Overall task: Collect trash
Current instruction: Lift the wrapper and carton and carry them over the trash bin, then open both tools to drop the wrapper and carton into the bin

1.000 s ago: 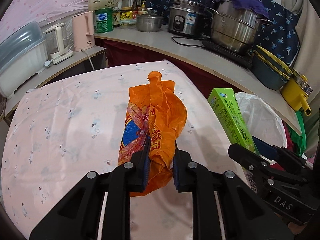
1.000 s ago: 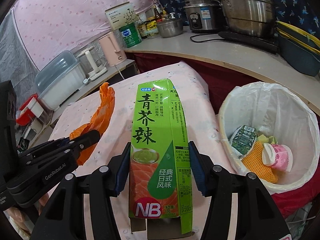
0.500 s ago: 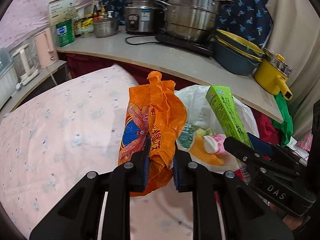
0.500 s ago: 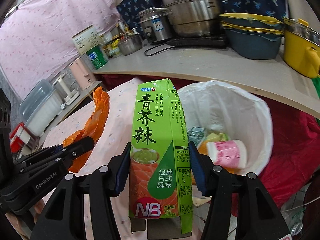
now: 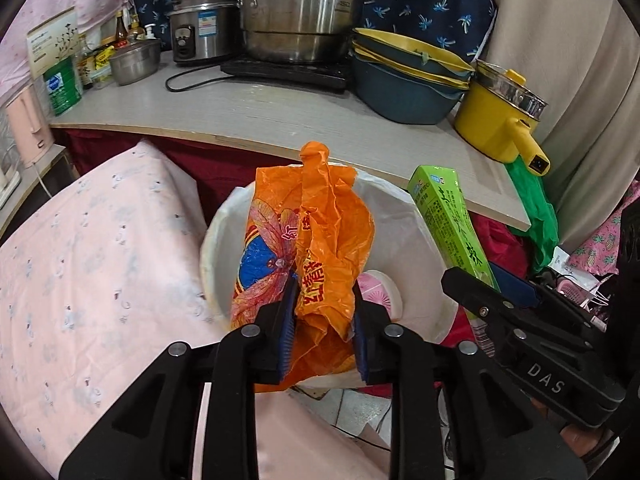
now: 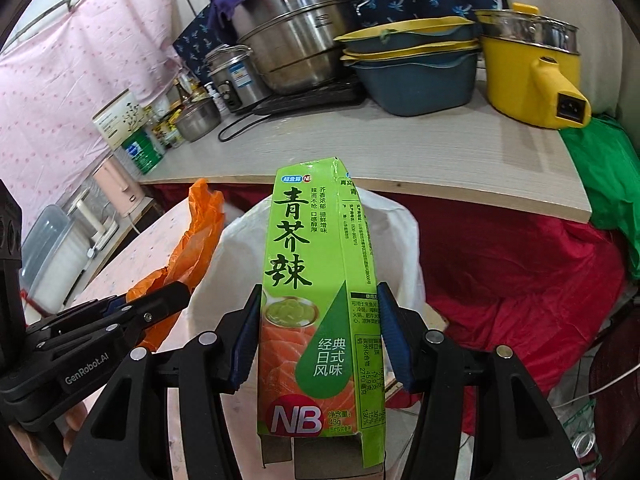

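Over the white-lined bin (image 5: pixel 416 232), left tongs (image 5: pixel 323 320) loosening around orange bag (image 5: pixel 316 236); right tongs (image 6: pixel 318 336) clamp green carton (image 6: pixel 316 280).

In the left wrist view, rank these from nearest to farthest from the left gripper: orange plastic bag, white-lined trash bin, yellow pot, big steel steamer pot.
1. orange plastic bag, between the fingers of the left gripper.
2. white-lined trash bin, directly behind and under the bag.
3. yellow pot, on the counter's right end.
4. big steel steamer pot, at the counter's back, centre.
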Available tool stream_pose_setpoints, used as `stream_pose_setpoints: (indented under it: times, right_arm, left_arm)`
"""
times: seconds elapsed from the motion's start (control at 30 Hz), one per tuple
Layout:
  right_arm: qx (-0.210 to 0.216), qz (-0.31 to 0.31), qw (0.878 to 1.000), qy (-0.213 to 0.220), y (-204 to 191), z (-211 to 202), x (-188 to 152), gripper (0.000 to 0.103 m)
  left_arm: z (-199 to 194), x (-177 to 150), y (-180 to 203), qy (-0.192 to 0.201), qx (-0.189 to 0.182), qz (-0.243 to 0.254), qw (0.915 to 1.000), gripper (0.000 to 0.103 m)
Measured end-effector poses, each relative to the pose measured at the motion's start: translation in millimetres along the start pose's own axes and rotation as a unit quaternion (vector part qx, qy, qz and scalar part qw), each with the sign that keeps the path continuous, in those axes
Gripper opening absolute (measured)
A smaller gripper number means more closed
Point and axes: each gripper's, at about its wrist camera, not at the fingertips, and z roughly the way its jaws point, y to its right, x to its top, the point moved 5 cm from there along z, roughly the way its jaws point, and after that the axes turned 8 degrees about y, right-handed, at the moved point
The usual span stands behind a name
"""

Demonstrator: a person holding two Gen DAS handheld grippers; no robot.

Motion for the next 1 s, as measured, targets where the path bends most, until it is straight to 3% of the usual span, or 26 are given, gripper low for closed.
stream_pose_setpoints:
  times: [0.1,0.37,1.0]
  right_arm:
    - [-0.004,0.004,1.000,-0.001,7.6,2.9,0.5,0.053]
    - [0.002,-0.001,1.000,-0.009,4.5,13.8,-0.6,0.053]
    - [0.023,-0.040,0.999,-0.025,-35.0,47.9,5.7,0.053]
  left_arm:
    - [6.4,1.9,2.7,0.001,0.007,0.000,1.0000,0.036]
    - [8.4,4.8,-13.6,0.008,0.027,-0.020,0.9994,0.052]
    - [-2.1,0.8,-52.3,0.019,0.066,-0.041,0.9968,0.054]
